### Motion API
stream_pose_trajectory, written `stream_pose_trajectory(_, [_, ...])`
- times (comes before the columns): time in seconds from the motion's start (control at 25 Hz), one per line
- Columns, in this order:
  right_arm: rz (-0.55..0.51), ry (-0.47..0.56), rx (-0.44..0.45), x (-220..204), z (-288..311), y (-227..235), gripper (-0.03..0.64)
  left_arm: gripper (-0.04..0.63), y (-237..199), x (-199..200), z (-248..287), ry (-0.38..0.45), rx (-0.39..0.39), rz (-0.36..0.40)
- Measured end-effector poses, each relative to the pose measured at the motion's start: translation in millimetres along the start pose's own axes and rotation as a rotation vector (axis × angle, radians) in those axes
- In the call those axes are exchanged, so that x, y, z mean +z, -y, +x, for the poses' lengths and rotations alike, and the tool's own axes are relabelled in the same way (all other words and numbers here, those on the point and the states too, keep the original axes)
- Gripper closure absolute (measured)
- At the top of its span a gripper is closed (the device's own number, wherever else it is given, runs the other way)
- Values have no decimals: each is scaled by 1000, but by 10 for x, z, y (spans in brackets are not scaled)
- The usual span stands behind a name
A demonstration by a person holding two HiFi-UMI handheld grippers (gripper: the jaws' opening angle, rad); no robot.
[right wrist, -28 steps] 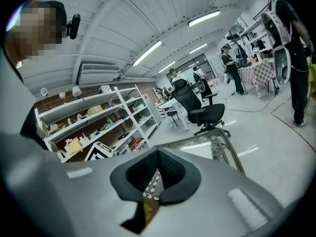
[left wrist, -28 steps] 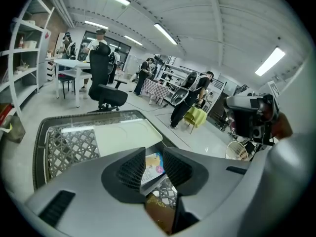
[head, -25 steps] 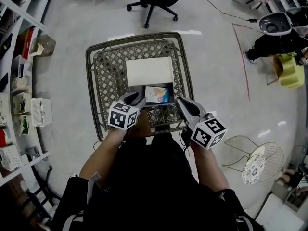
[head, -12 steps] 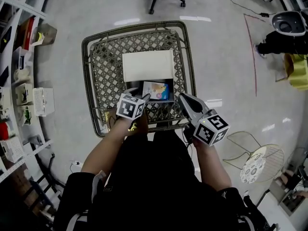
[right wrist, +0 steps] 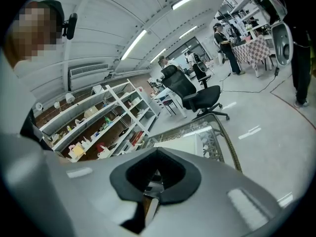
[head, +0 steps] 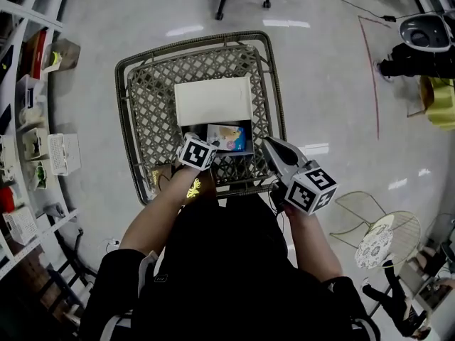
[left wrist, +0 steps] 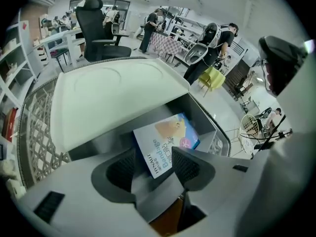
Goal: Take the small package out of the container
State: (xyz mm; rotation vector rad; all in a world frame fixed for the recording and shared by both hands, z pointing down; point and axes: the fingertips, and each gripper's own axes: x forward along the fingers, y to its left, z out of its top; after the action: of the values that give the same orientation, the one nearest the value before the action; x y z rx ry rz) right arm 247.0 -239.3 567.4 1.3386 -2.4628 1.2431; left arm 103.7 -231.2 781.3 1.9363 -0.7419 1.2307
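The small package (head: 229,138), a flat blue and white pack, lies inside the grey container (head: 250,141), in the part that the white lid (head: 213,100) leaves uncovered. The container sits in a wicker basket (head: 146,98) on the floor. The left gripper (head: 207,141) points steeply down into the opening at the package's left edge. In the left gripper view its jaws have just been opening and now stand wide, and the left gripper (left wrist: 153,154) has the near corner of the package (left wrist: 168,141) between its pads, though neither pad presses on it. The right gripper (head: 269,146) hangs beside the basket's near right rim, apart from the container, and the right gripper view shows its jaw tips together with nothing held.
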Motion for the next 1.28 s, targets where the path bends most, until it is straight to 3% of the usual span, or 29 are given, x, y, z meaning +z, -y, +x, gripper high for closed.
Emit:
stream_pose_trajectory(0.44, [43,14,-2,-21,23,136,606,380,35,-9,192,-96,-14,19])
stream_pose_trajectory(0.68, [58,10,4,-45,-16,225,606,376,57,-26,304,-114,-61,-89])
stream_pose_trajectory(1.04, [76,-6,31,-69,3,294,606,386,105,-23,307,-85,-110,-128])
stream_pose_trajectory(1.28, [61,-19,55,-13,-5,255,606,387,113,89,102,8,-55,-170])
